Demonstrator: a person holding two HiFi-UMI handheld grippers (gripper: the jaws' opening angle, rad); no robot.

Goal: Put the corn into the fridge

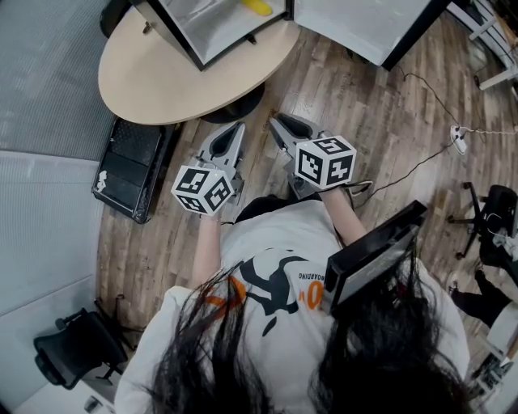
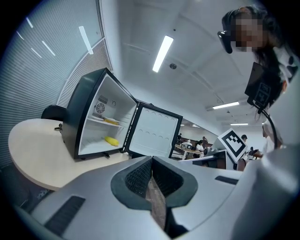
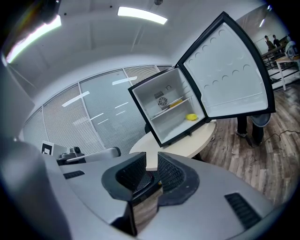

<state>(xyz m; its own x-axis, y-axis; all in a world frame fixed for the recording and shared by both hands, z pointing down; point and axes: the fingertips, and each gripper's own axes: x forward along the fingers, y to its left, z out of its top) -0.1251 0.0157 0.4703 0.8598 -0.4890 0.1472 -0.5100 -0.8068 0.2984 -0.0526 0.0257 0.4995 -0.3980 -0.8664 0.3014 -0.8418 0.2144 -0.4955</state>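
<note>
The yellow corn (image 2: 111,140) lies on the bottom shelf of a small black fridge (image 2: 77,117) that stands on a round beige table (image 1: 154,73). Its door (image 3: 225,75) hangs wide open. The right gripper view also shows the corn (image 3: 191,117), and the head view catches it at the top edge (image 1: 259,7). My left gripper (image 1: 235,128) and right gripper (image 1: 279,121) are held side by side close to the person's body, short of the table, and point toward the fridge. Both are shut with nothing between the jaws (image 2: 151,161) (image 3: 151,159).
A flat yellow item (image 2: 111,121) rests on the fridge's upper shelf. On the wooden floor lie a black box (image 1: 129,170) left of the table and a cable with a power strip (image 1: 459,137) at right. Office chairs (image 1: 73,356) (image 1: 494,210) stand nearby.
</note>
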